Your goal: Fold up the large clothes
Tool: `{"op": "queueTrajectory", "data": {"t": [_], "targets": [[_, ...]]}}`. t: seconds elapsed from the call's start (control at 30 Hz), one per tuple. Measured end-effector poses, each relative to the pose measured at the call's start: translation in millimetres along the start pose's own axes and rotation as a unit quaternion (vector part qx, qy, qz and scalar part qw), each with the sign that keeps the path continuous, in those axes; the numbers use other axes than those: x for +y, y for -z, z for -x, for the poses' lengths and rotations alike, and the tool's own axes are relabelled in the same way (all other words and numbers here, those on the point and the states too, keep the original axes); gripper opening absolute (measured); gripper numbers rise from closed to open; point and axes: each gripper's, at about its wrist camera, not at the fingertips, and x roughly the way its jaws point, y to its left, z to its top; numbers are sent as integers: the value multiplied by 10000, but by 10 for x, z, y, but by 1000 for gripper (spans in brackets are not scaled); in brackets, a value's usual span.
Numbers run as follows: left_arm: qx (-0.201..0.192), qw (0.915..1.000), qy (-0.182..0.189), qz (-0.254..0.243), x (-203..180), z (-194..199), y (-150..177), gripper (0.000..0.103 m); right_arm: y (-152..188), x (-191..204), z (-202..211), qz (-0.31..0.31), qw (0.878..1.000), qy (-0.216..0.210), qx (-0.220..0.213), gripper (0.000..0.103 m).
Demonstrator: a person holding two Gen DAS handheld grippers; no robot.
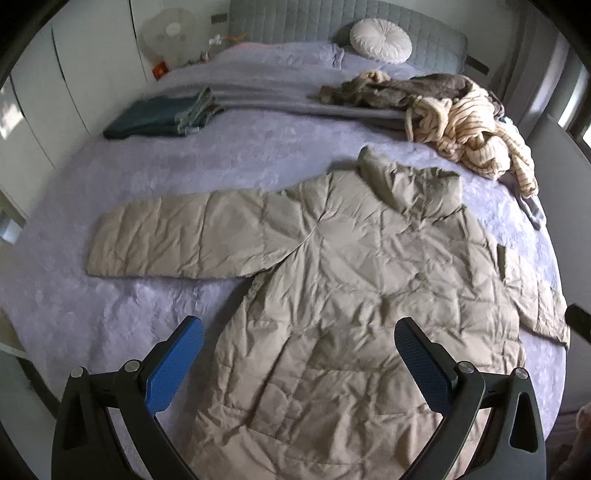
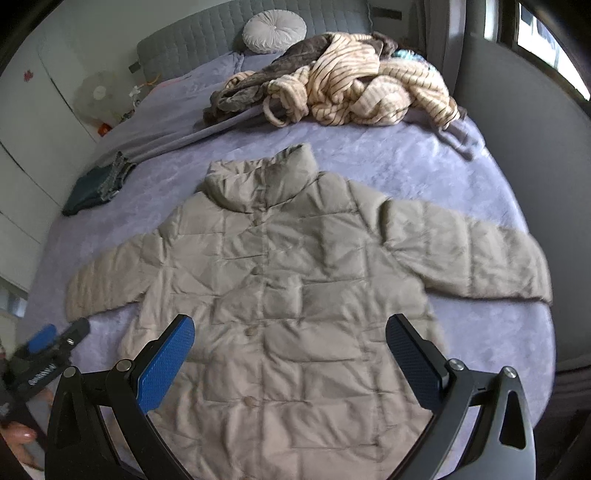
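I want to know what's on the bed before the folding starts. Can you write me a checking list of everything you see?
Surface: bed with a purple cover, wrinkled.
Job's things: beige puffy coat laid flat, front up, both sleeves spread out.
Clutter: heap of unfolded striped clothes near the headboard; folded dark clothes; round white cushion.
Grippers: left gripper open, holding nothing; right gripper open, holding nothing; both above the coat's lower part.
Cables: nothing seen.
Surroundings: grey headboard, fan, white cupboards.
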Motion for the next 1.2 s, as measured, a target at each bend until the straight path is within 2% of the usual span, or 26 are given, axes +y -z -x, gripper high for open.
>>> {"op": "queueTrajectory", "data": {"t": [0.1, 0.17, 0.27, 0.4, 0.5, 0.63, 0.7, 0.8, 0.9, 0.93, 0.97, 1.0, 1.03, 1.07, 1.1, 1.17, 1.2], "targets": [[309, 9995, 10, -13, 296, -309, 16, 103, 54, 102, -172, -273, 9996, -118, -15, 103], [380, 9992, -138, 59, 497, -490, 28, 103, 81, 235, -356, -303, 9991, -110, 272, 103], [463, 9980, -116, 407, 926, -792, 32, 103, 159, 489, -677, -87, 9973, 23, 726, 103], [608, 9905, 411, 1162, 1508, -1219, 35, 103, 315, 821, -1107, 36, 9933, -280, 1120, 103], [660, 9767, 881, 1840, 1918, -1591, 53, 103, 430, 1030, -1415, 63, 9896, -455, 1366, 103], [635, 9483, 1401, 2776, 2418, -2056, 34, 103, 506, 1236, -1718, 85, 9860, -668, 1526, 103], [500, 9378, 1558, 3061, 2592, -2180, -47, 103, 514, 1328, -1816, 137, 9853, -795, 1504, 103], [187, 9368, 1527, 3143, 2763, -2258, -265, 103, 461, 1439, -1966, 212, 9849, -913, 1455, 103], [-66, 9429, 1216, 3099, 2857, -2315, -502, 103, 358, 1530, -2078, 232, 9848, -1072, 1348, 103], [-145, 9458, 1045, 3073, 2880, -2332, -566, 96, 313, 1568, -2119, 222, 9849, -1137, 1290, 103], [-180, 9483, 877, 3046, 2892, -2355, -619, 84, 261, 1609, -2165, 199, 9847, -1210, 1241, 103], [-156, 9502, 828, 3000, 2879, -2371, -651, 48, 215, 1633, -2195, 166, 9843, -1277, 1204, 103], [-131, 9516, 960, 2915, 2886, -2400, -702, 20, 167, 1660, -2215, 115, 9838, -1363, 1157, 103], [-158, 9503, 1139, 2894, 2903, -2387, -737, 13, 115, 1693, -2252, 57, 9833, -1447, 1104, 103], [-229, 9519, 1117, 2843, 2891, -2316, -760, 11, 67, 1733, -2287, -3, 9827, -1527, 1046, 103], [-484, 9635, 898, 2475, 2831, -2106, -816, 11, -2, 1802, -2338, -105, 9823, -1611, 952, 99], [-615, 9687, 812, 2262, 2779, -1988, -845, 11, -34, 1835, -2362, -193, 9816, -1682, 885, 75]]}}
